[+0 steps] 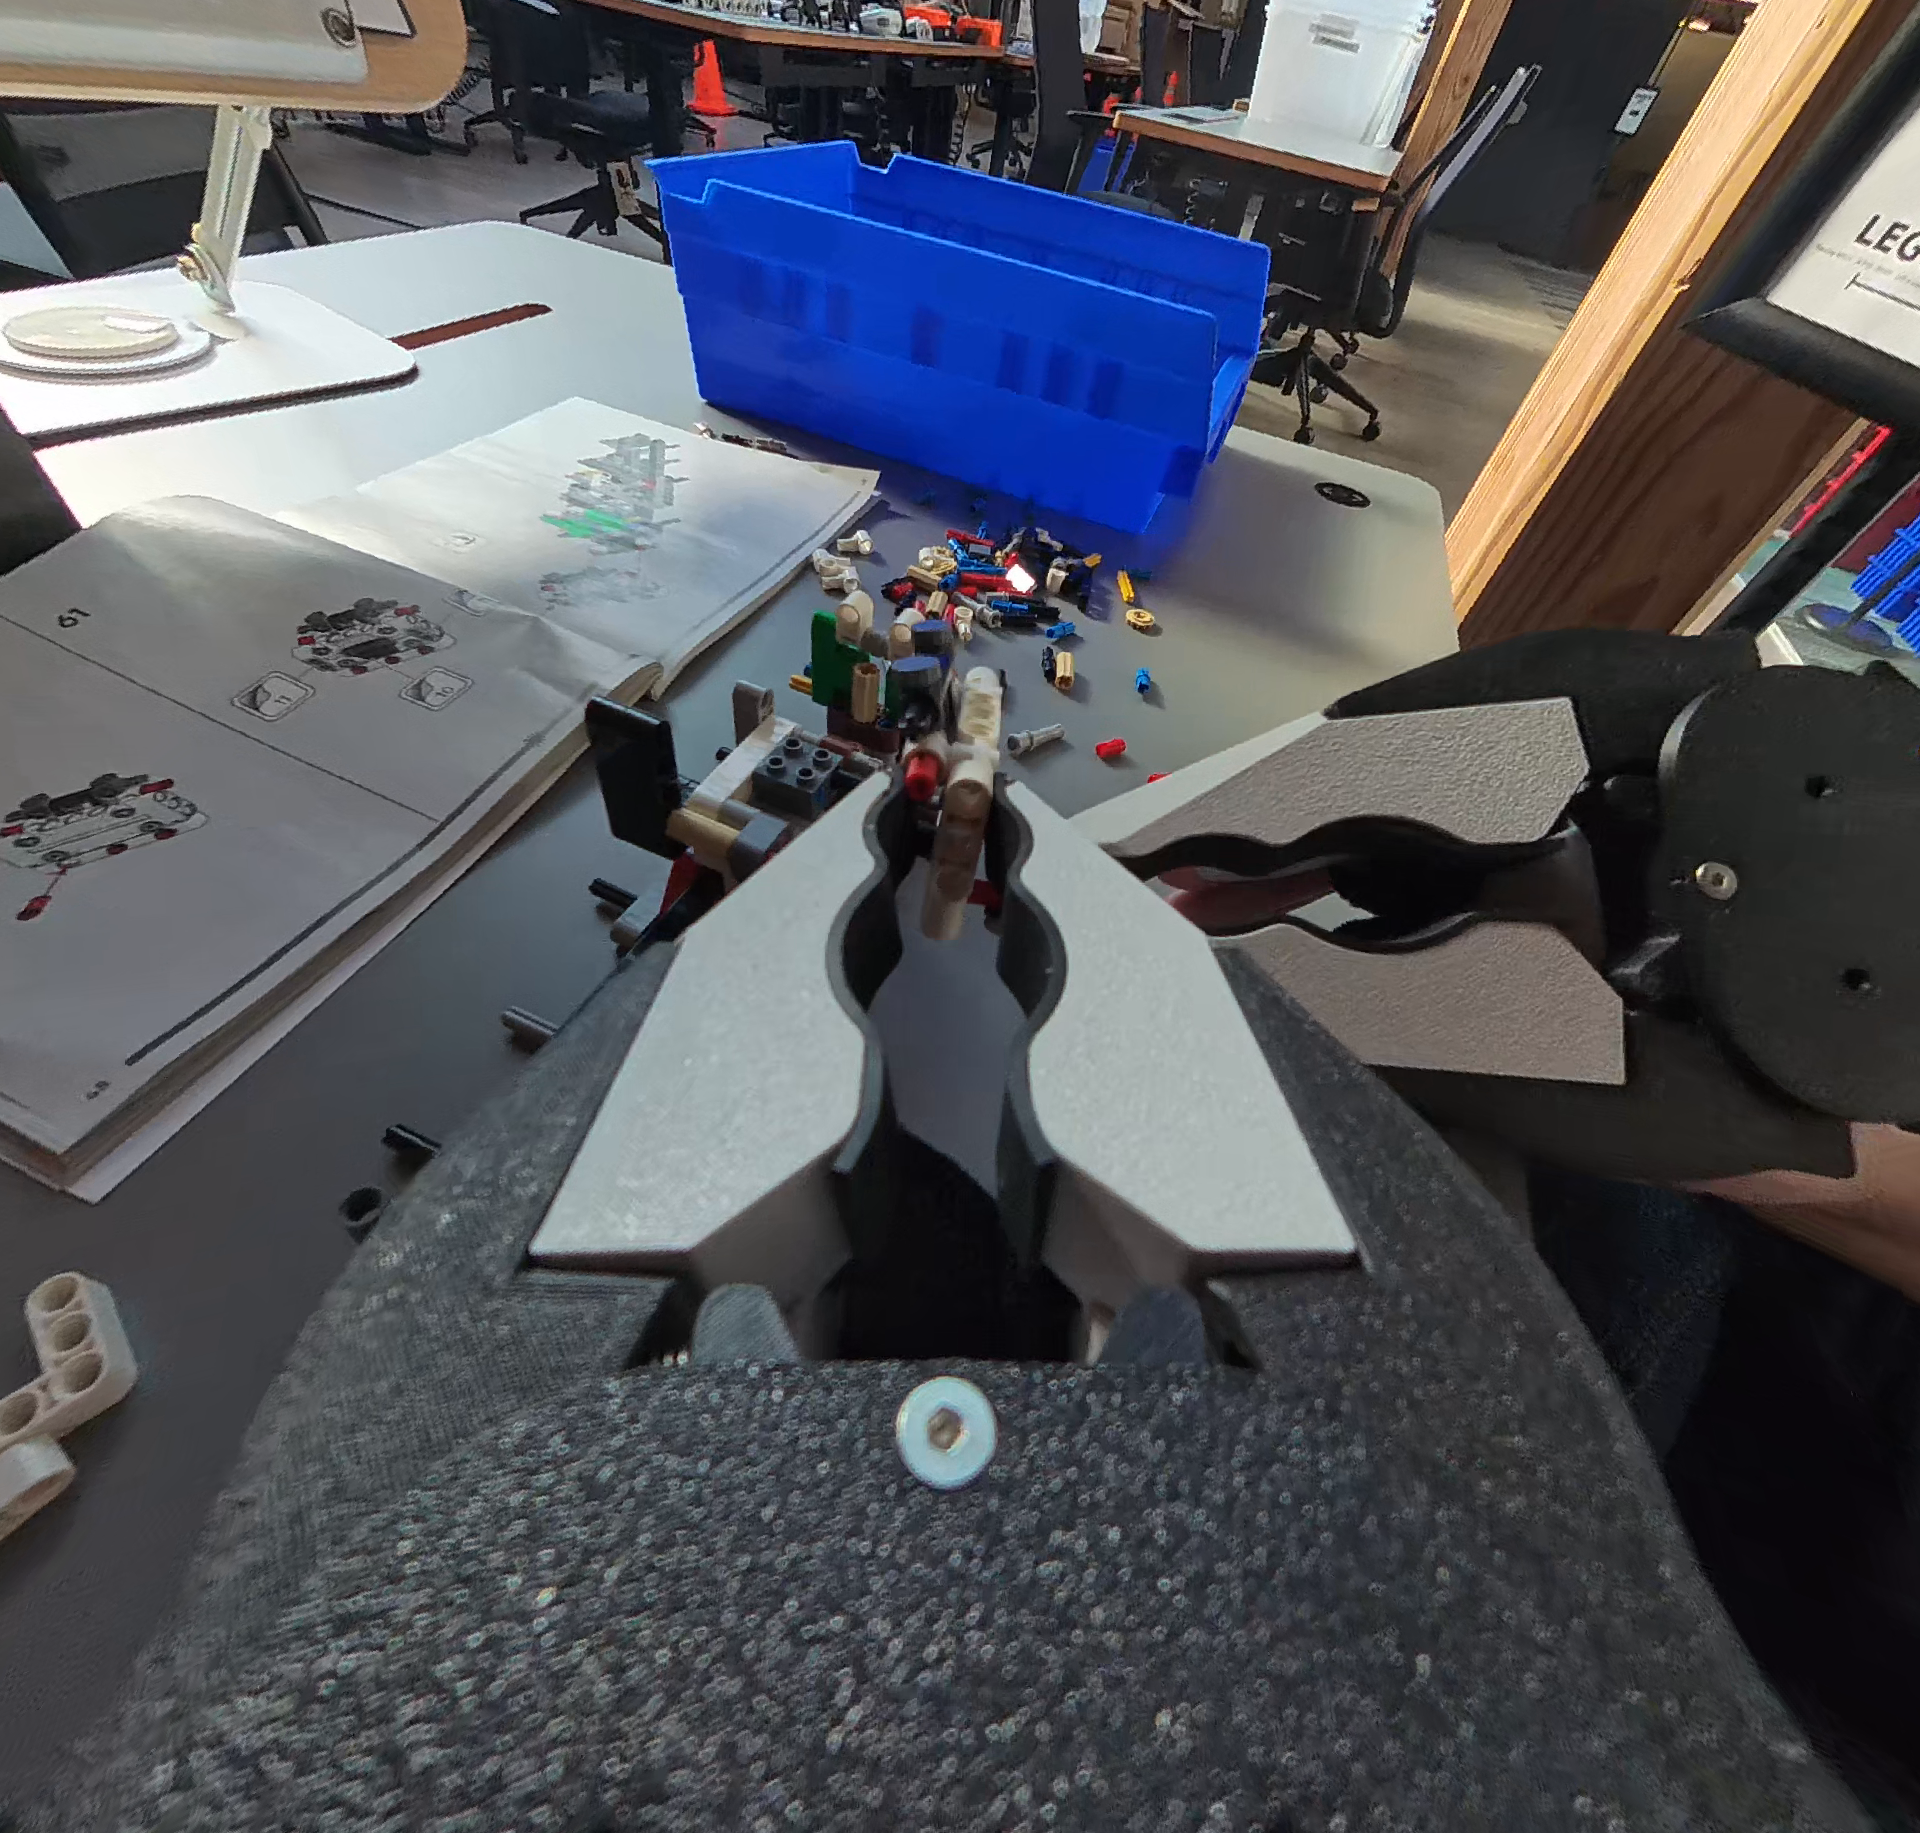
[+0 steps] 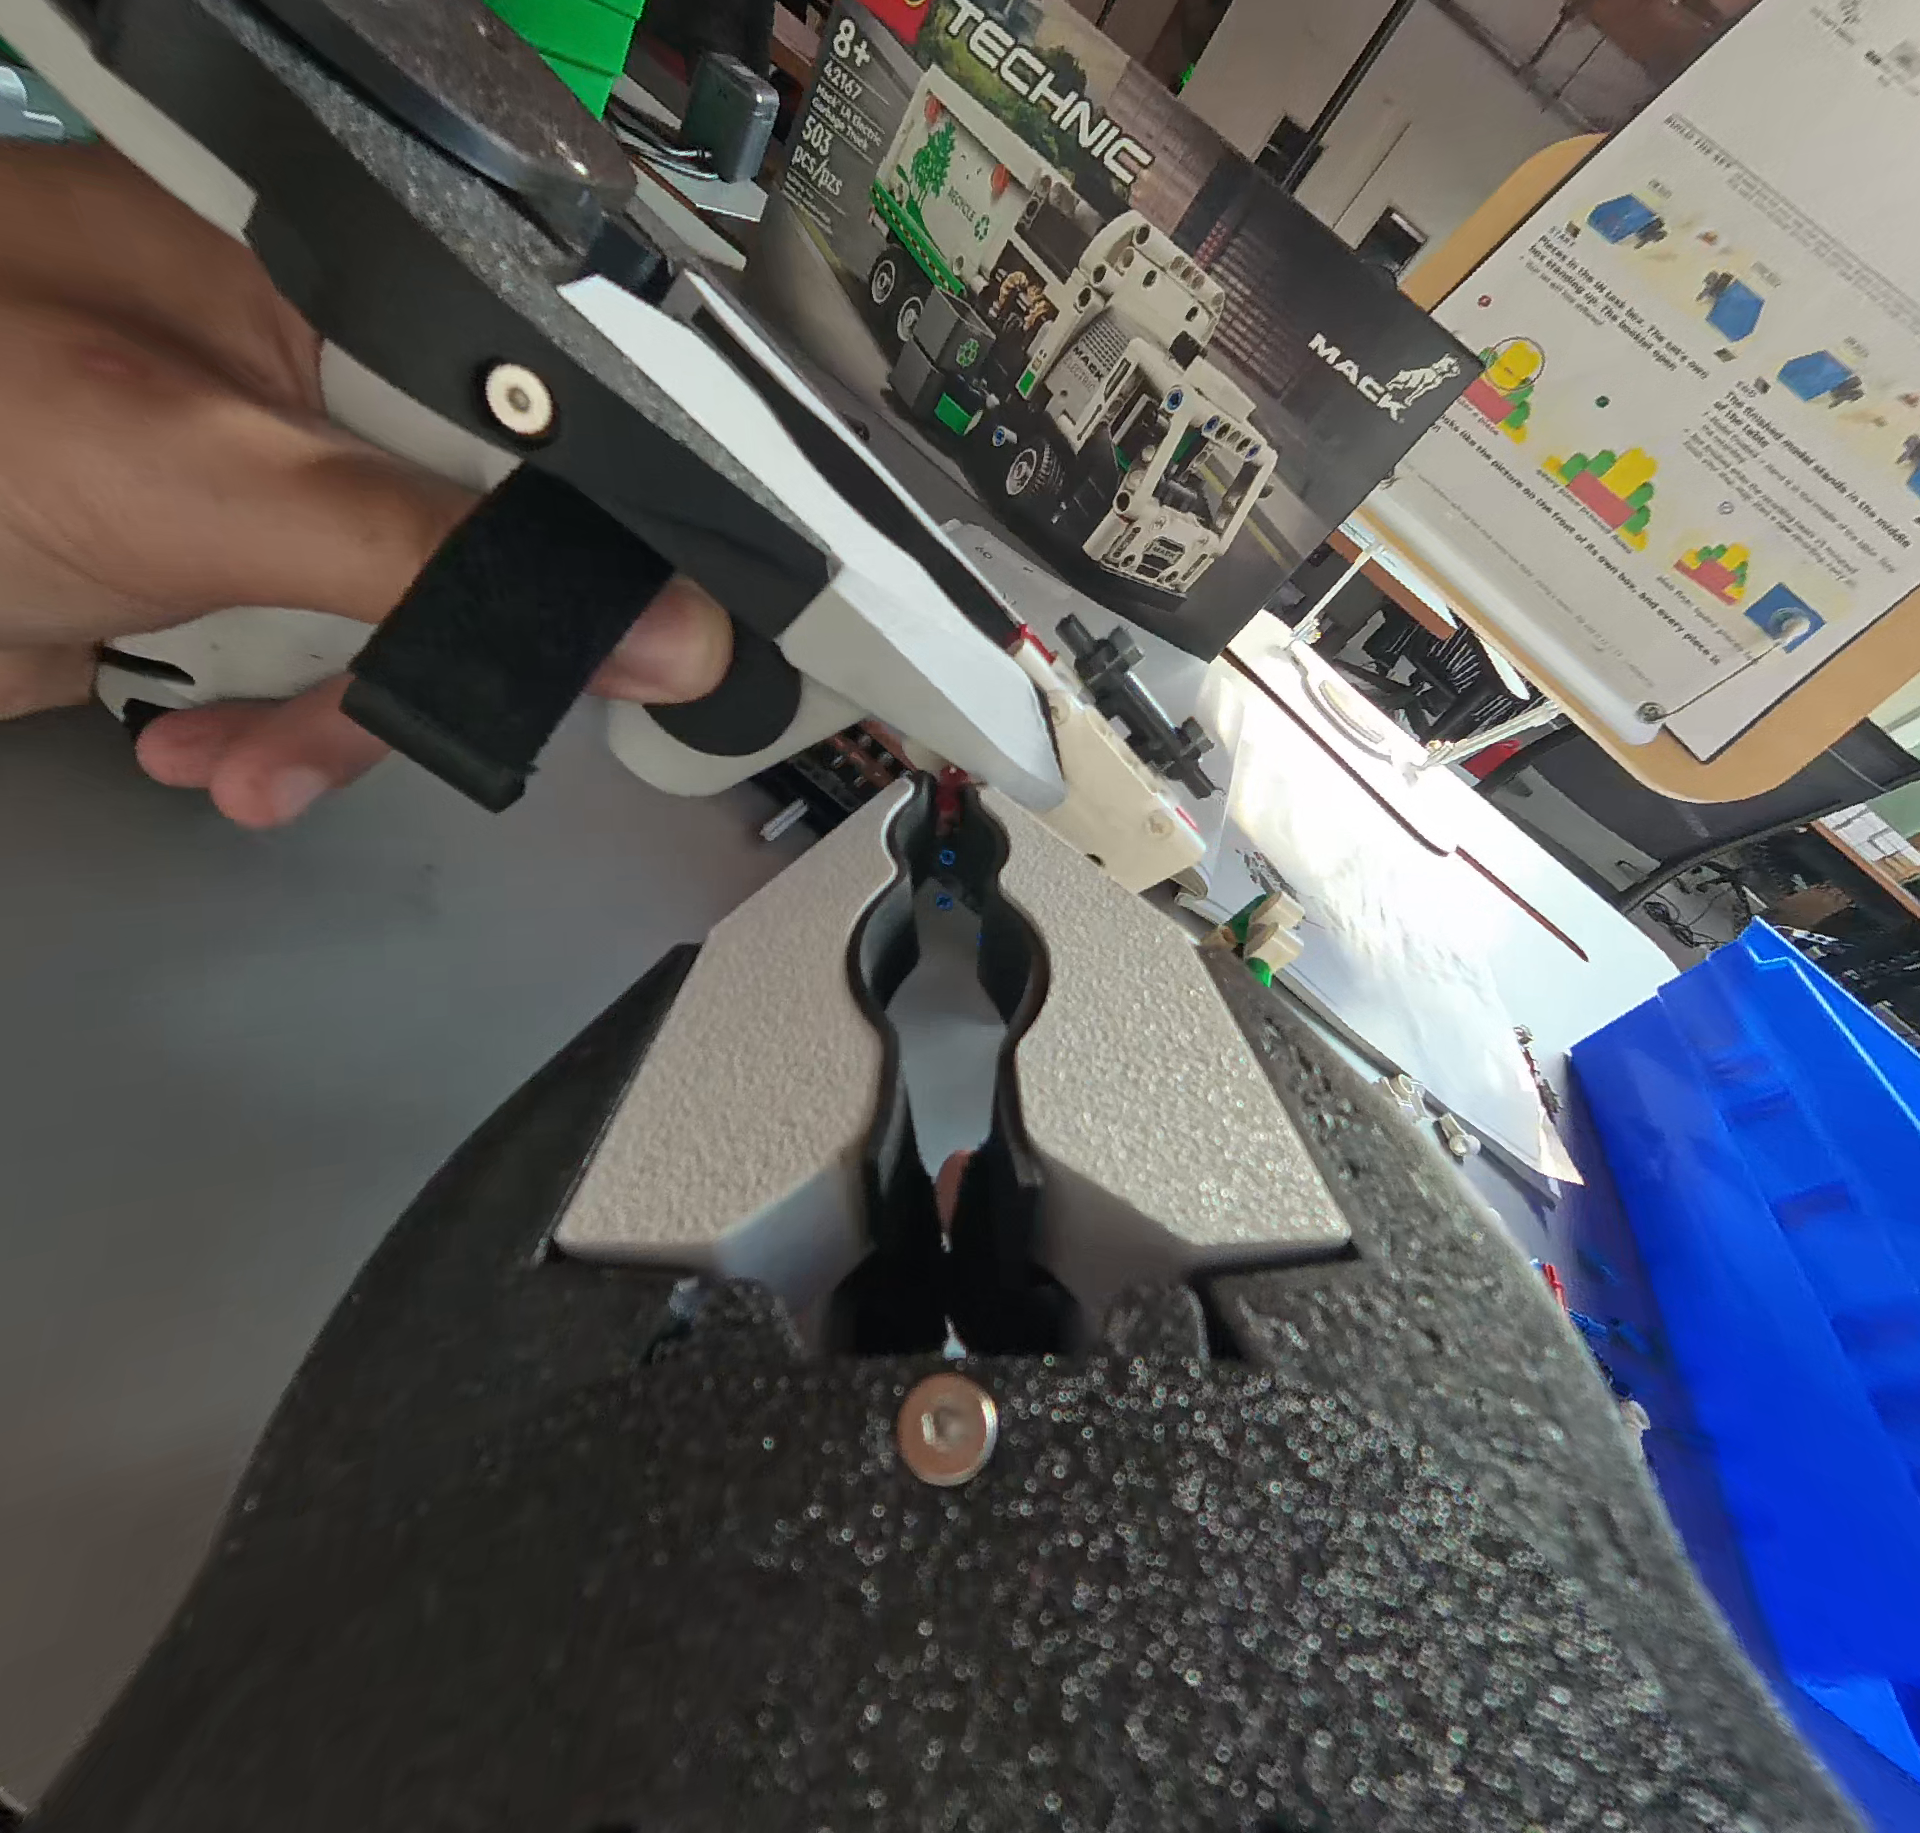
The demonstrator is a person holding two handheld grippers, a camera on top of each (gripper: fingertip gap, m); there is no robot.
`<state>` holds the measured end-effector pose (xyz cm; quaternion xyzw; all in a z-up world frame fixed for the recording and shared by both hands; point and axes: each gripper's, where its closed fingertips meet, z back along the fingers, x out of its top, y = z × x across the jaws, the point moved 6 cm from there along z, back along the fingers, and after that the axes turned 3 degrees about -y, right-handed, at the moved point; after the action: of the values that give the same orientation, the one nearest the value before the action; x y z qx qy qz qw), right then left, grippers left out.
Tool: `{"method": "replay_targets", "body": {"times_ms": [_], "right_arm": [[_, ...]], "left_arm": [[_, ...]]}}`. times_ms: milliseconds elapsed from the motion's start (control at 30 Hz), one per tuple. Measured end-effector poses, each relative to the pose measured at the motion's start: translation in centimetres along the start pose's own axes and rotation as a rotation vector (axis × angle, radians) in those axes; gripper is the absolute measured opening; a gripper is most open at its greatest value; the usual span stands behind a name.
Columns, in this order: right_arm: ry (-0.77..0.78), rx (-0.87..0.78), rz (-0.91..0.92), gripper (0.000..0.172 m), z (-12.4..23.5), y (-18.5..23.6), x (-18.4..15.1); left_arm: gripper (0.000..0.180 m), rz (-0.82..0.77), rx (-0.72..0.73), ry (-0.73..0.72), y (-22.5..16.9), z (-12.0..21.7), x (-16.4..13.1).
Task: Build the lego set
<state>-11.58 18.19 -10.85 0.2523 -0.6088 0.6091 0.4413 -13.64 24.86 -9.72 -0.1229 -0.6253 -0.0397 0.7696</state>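
Evidently the left gripper (image 1: 940, 807) has its jaws clamped on a tan beam of the partly built brick model (image 1: 790, 786), lifting it off the dark tabletop (image 1: 1278, 661) so it can be worked on. The right gripper (image 2: 940, 807), jaws pinching a small red pin (image 2: 948, 794), sits right against that model's underside. Just beyond lie loose pins (image 1: 997, 588), the open instruction booklet (image 1: 312, 703) and a blue bin (image 1: 956, 329).

Both handheld grippers pair speckled black bodies, each fixed by a silver screw (image 1: 944, 1433), with pale grey fingers (image 1: 748, 952) lined in wavy black pads; a black strap (image 2: 499, 630) wraps one hand (image 2: 156, 495).
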Motion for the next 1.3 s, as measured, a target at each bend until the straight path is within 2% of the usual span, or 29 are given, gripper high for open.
{"method": "replay_targets", "body": {"times_ms": [33,133,267,400,467,533,600,733,867,1067,1233,1300], "right_arm": [[-0.002,-0.003,0.002,0.003,0.0,0.0,0.0],[-0.01,0.039,-0.057,0.003,0.0,-0.2,0.1],[-0.023,0.133,-0.255,0.003,0.3,-0.7,0.4],[-0.011,0.223,-0.238,0.003,1.8,-1.1,0.9],[0.035,0.278,-0.201,0.003,2.9,-2.1,0.4],[0.05,0.411,-0.164,0.003,4.3,-2.5,-0.2],[0.118,0.428,-0.182,0.004,5.3,-3.5,-1.3],[0.114,0.416,-0.297,0.003,6.0,-4.7,-2.9],[0.093,0.418,-0.404,0.003,5.6,-5.4,-4.1],[0.065,0.528,-0.672,0.003,5.3,-5.6,-4.9],[-0.035,0.655,-0.923,0.003,5.6,-6.1,-4.0],[-0.06,0.698,-0.998,0.003,5.7,-6.1,-3.8]], "left_arm": [[0.011,-0.002,0.001,-0.002,0.0,0.0,0.0],[0.011,-0.016,-0.003,-0.007,0.0,0.1,0.1],[0.012,-0.06,-0.034,-0.028,0.1,0.5,0.3],[0.012,-0.038,-0.08,-0.002,0.3,0.7,0.2],[0.012,-0.043,-0.135,0.073,-0.2,0.4,-0.6],[0.012,-0.056,-0.198,0.178,-1.1,-0.1,-1.6],[0.012,-0.105,-0.201,0.2,-1.7,-0.3,-1.9],[0.012,-0.127,-0.209,0.31,-2.6,-0.6,-3.2],[0.012,-0.164,-0.194,0.337,-3.2,-0.7,-3.6],[0.013,-0.098,-0.218,0.387,-3.0,-0.8,-4.0],[0.021,-0.175,-0.235,0.45,-3.5,-0.7,-4.8],[0.03,-0.209,-0.223,0.442,-3.5,-0.7,-4.8]]}}
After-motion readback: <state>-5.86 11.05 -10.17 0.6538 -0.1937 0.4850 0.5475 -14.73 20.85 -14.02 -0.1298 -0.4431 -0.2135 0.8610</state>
